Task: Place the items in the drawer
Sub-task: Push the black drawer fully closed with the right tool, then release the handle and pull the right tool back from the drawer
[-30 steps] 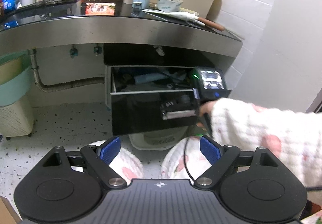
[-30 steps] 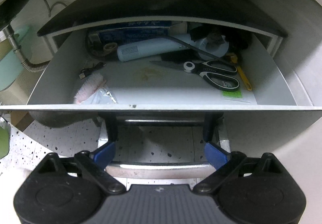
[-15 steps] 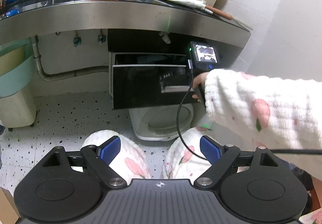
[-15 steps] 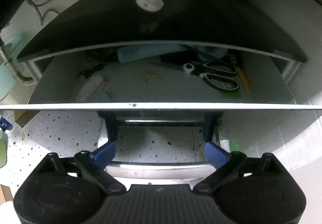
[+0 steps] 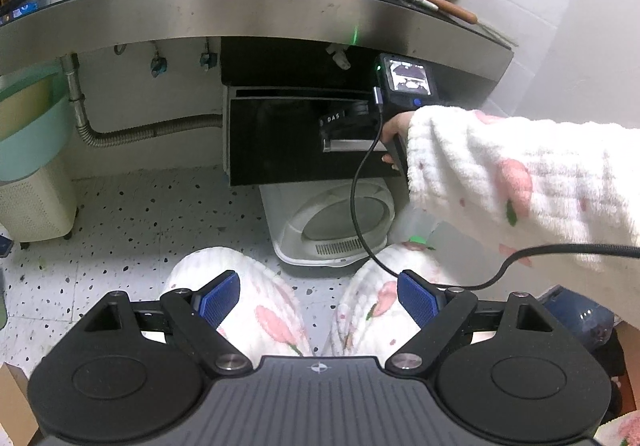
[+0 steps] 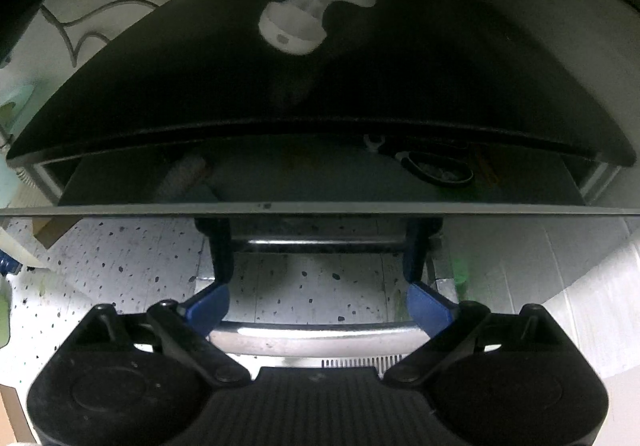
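The black glossy drawer (image 5: 280, 133) under the steel counter stands almost closed, with only a narrow slot left at its top. My right gripper (image 6: 318, 306) is open, and its blue pads (image 6: 208, 308) sit on either side of the metal handle (image 6: 316, 342) on the drawer front. Through the slot I dimly make out scissors (image 6: 436, 169) and a pinkish roll (image 6: 184, 175). My left gripper (image 5: 320, 300) hangs open and empty above a person's knees, well back from the drawer. A white patterned sleeve (image 5: 500, 181) reaches to the handle (image 5: 352, 145).
The steel counter (image 5: 240, 13) overhangs the drawer, with a white knob (image 6: 296, 25) under it. A white appliance (image 5: 336, 230) sits on the speckled floor below the drawer. On the left are a mint tub (image 5: 28, 149) and a ribbed pipe (image 5: 152, 129). A black cable (image 5: 360, 205) hangs down.
The drawer slid inward from wide open to nearly closed, with my right gripper following at the handle. The items inside are now mostly hidden under the cabinet edge.
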Demonstrator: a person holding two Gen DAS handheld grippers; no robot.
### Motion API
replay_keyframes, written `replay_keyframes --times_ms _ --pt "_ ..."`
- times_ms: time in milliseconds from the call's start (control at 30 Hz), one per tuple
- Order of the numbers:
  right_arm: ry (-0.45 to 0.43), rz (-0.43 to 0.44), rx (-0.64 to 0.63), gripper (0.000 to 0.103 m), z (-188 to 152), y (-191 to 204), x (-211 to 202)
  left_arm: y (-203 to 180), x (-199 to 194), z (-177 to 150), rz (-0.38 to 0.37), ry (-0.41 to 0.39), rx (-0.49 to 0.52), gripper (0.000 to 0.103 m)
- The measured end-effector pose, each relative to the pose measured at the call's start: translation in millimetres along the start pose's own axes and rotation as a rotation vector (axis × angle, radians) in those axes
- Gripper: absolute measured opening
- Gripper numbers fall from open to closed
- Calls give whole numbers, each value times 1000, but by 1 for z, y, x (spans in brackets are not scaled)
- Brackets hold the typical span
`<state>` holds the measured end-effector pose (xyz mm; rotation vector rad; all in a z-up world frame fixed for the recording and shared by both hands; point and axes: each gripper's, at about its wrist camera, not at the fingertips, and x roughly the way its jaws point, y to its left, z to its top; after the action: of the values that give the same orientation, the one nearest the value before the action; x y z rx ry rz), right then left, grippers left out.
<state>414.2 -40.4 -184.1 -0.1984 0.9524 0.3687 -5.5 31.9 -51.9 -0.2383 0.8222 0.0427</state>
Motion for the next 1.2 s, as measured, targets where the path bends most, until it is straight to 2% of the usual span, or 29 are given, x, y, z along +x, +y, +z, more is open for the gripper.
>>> replay_keyframes --times_ms 600,733,867,1133,1200 --pt "-76 -9 0 96 -71 1 -48 8 15 4 32 47 -20 86" --pt "-99 -11 1 103 -93 -2 -60 10 20 5 34 59 -26 86" --pt "-124 -6 -2 103 -112 -3 -72 13 24 8 32 73 -37 86" --pt "-137 -16 -1 103 -142 5 -101 16 22 12 34 58 -45 86" --pt "-142 6 9 103 -147 5 -107 17 23 14 30 56 -51 86"
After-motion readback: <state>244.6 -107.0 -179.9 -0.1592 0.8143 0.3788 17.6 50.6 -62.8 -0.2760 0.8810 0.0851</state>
